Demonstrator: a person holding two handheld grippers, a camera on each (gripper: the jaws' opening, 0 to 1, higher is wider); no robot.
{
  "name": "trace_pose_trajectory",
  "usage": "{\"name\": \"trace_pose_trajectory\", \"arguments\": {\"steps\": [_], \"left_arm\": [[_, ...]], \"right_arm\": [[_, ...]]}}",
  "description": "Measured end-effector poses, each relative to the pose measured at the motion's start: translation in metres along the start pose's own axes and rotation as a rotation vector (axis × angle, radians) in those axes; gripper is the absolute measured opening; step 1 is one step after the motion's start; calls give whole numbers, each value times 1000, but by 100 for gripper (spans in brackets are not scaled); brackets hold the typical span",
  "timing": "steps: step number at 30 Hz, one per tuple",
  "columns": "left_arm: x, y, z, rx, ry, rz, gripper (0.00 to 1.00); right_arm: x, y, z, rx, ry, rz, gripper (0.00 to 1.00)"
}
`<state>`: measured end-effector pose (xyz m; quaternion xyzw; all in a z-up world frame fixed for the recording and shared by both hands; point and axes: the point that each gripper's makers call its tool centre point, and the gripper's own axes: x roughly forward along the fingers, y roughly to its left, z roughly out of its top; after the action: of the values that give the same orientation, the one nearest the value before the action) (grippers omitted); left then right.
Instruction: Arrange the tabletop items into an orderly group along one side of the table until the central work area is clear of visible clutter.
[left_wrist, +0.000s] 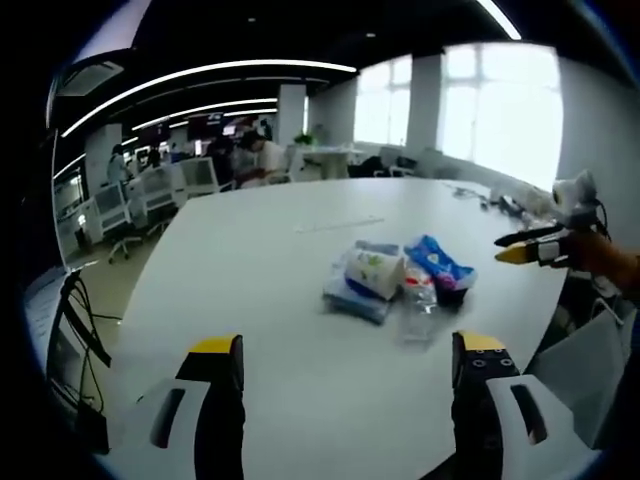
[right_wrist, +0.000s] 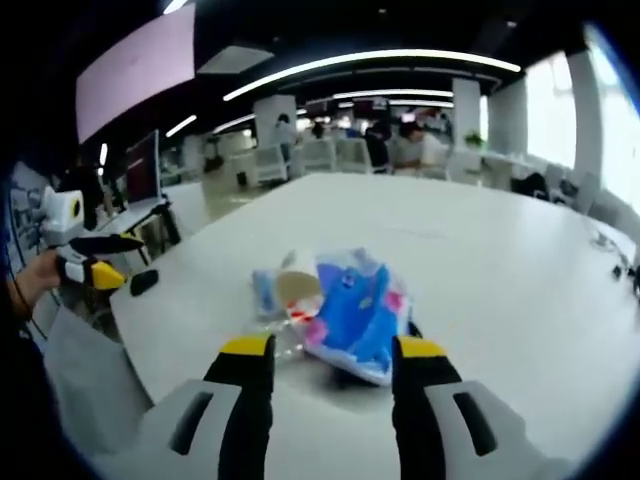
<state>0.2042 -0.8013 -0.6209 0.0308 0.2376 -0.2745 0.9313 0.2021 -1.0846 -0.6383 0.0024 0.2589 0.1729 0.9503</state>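
A small heap of items lies on the white table (left_wrist: 260, 250): a white and blue packet (left_wrist: 365, 278), a blue snack bag (left_wrist: 440, 262) and a clear plastic bottle (left_wrist: 419, 300). My left gripper (left_wrist: 345, 345) is open, well short of the heap, with bare table between its jaws. My right gripper (left_wrist: 518, 248) comes in from the right, held by a hand. In the right gripper view, the blue bag (right_wrist: 355, 315) lies just beyond my open right gripper (right_wrist: 335, 347), beside a pale round-ended packet (right_wrist: 295, 288). The left gripper (right_wrist: 100, 262) hangs off the table's edge at left.
Cables (left_wrist: 500, 200) lie along the table's far right edge. A small black object (right_wrist: 143, 282) sits near the table edge by the left gripper. A monitor (right_wrist: 142, 165), office chairs (left_wrist: 125, 210) and seated people stand beyond the table. Something grey (left_wrist: 590, 370) hangs beside the near edge.
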Motion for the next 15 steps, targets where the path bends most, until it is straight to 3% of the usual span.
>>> {"name": "trace_pose_trajectory", "arguments": {"steps": [15], "left_arm": [[18,0,-1,-2,9,-25,80]], "right_arm": [[13,5,0,-2,6,26,43]]}}
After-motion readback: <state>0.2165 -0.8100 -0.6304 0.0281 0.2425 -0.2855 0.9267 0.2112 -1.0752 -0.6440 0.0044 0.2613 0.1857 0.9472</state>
